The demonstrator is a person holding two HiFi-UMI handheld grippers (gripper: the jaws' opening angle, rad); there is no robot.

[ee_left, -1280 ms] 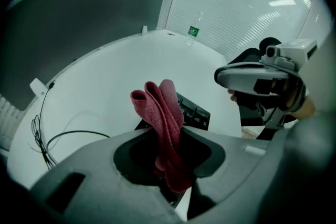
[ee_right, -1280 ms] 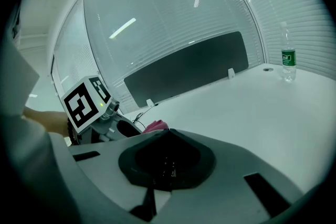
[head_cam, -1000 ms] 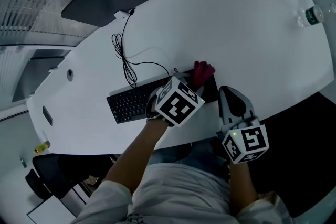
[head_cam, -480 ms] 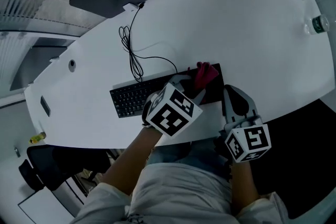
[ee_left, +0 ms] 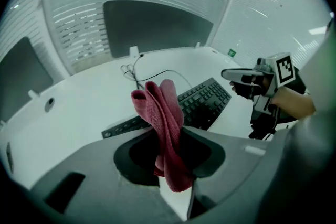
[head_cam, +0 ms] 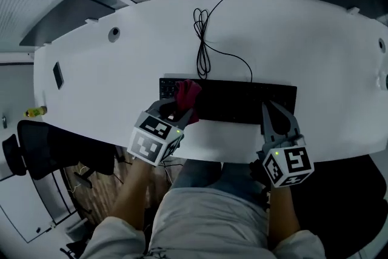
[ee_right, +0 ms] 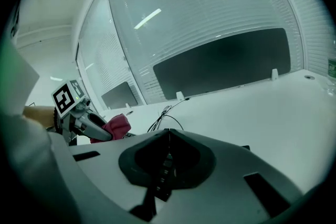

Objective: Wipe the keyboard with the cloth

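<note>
The black keyboard [head_cam: 242,101] lies across the white table [head_cam: 291,33] near its front edge. A red cloth [head_cam: 187,96] rests on the keyboard's left end, and my left gripper [head_cam: 177,107] is shut on it. In the left gripper view the folded cloth [ee_left: 165,123] sticks up between the jaws, with the keyboard [ee_left: 205,102] behind it. My right gripper [head_cam: 271,109] is shut with nothing in it, its tips at the keyboard's right front edge. In the right gripper view its jaws meet [ee_right: 168,136], and the cloth [ee_right: 115,126] shows at the left.
The keyboard's black cable [head_cam: 203,45] loops toward the table's back edge. A round grommet [head_cam: 114,34] and a small dark plate [head_cam: 57,74] sit at the table's left. A black office chair [head_cam: 54,148] stands at the left below the table.
My left gripper has carried the cloth from the keyboard's right end to its left end. The head view has swung round. The right gripper has stayed by the keyboard's right front.
</note>
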